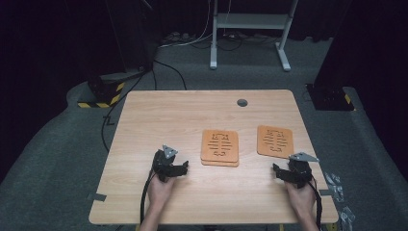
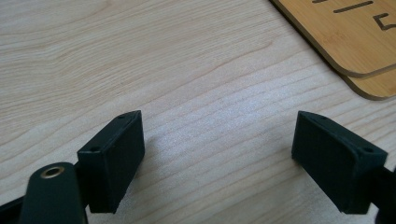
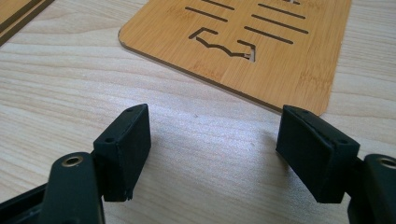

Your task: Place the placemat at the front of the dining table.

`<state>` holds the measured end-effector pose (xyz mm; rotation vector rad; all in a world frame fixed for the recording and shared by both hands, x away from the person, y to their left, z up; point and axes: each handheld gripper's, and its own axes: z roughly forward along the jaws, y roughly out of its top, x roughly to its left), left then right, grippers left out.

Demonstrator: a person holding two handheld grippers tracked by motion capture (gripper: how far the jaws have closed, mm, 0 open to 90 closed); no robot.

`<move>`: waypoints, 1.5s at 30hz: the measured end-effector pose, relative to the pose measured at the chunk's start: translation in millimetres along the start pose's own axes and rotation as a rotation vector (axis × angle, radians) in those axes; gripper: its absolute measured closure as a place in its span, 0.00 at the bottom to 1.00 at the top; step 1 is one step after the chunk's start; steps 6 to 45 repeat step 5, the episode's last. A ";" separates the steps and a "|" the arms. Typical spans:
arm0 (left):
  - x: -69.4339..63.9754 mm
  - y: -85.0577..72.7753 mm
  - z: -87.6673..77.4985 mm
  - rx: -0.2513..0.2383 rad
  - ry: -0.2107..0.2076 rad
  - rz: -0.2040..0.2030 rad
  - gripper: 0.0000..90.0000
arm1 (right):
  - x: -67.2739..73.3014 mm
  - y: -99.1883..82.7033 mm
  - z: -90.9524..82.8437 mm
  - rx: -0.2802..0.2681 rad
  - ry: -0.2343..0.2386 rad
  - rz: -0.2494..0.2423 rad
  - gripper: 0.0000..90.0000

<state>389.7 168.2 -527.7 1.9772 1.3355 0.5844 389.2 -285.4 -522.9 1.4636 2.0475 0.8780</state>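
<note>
Two stacked wooden coasters (image 1: pixel 220 147) with cut-out slots lie at the table's middle; their corner (image 2: pixel 355 42) is at the upper right of the left gripper view. A single coaster (image 1: pixel 274 141) lies to their right, and it (image 3: pixel 261 51) rests flat just beyond the right jaws. My left gripper (image 1: pixel 184 168) rests low on the table, left of the stack, open with bare wood between its jaws (image 2: pixel 217 154). Just below the single coaster my right gripper (image 1: pixel 276 170) stands open over bare wood (image 3: pixel 212 149), holding nothing.
The wooden table (image 1: pixel 159 120) has a grey cable grommet (image 1: pixel 242 102) near its far edge. Tape tabs (image 1: pixel 96 197) stick out at the front corners. Beyond the table stand a white desk frame (image 1: pixel 250 29), cables and a striped base (image 1: pixel 103 94) on grey carpet.
</note>
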 end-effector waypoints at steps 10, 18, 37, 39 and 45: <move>-0.1 0.0 0.1 -0.001 0.000 -0.002 0.19 | 0.1 0.0 0.0 0.000 0.000 0.001 0.29; -0.1 0.0 0.1 -0.001 0.000 -0.002 0.19 | 0.1 0.0 0.0 0.000 0.000 0.001 0.29; -0.1 0.0 0.1 -0.001 0.000 -0.002 0.19 | 0.1 0.0 0.0 0.000 0.000 0.001 0.29; -0.1 0.0 0.1 -0.001 0.000 -0.002 0.19 | 0.1 0.0 0.0 0.000 0.000 0.001 0.29; -0.1 0.0 0.1 -0.001 0.000 -0.002 0.19 | 0.1 0.0 0.0 0.000 0.000 0.001 0.29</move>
